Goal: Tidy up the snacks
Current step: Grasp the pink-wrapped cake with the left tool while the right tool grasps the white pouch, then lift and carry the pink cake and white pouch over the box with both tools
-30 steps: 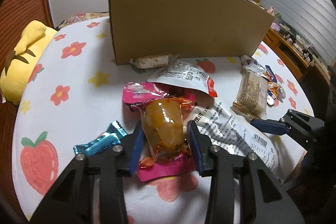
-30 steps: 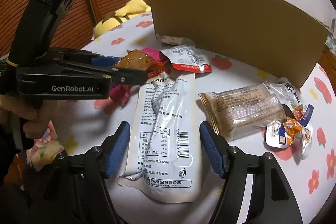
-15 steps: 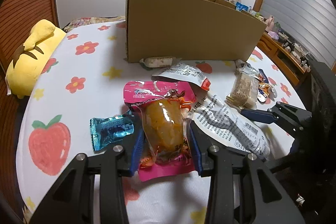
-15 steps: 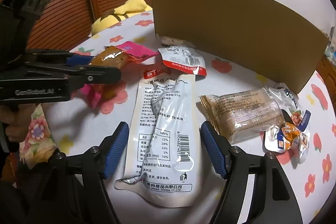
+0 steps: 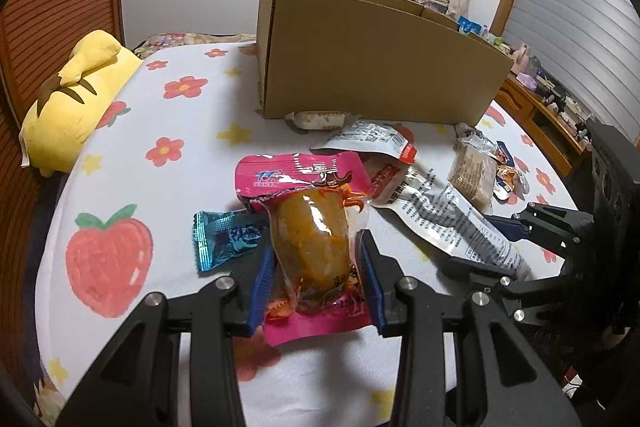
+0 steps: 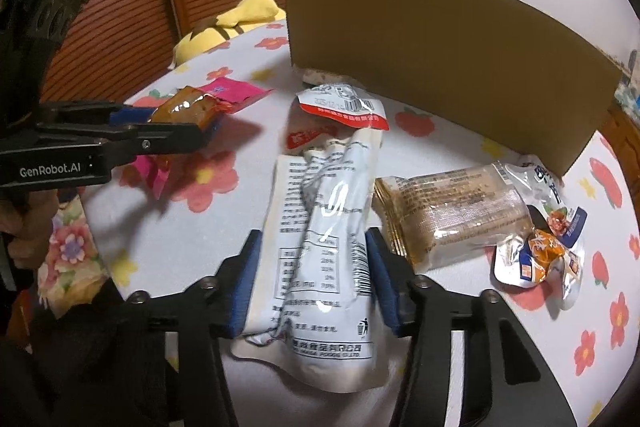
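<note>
One yellow plush toy [image 5: 76,95] lies at the far left of the flowered sheet [image 5: 160,115]. One blue candy wrapper [image 5: 224,239] rests beside the left gripper [image 5: 316,267], which clamps one pink-and-orange snack packet [image 5: 308,235] lifted off the sheet. One cardboard box [image 5: 372,67] stands behind. The right gripper [image 6: 312,267], jaws just narrowing, squeezes one long white pouch [image 6: 320,239]; one brown cracker pack [image 6: 452,215] lies further right.
</note>
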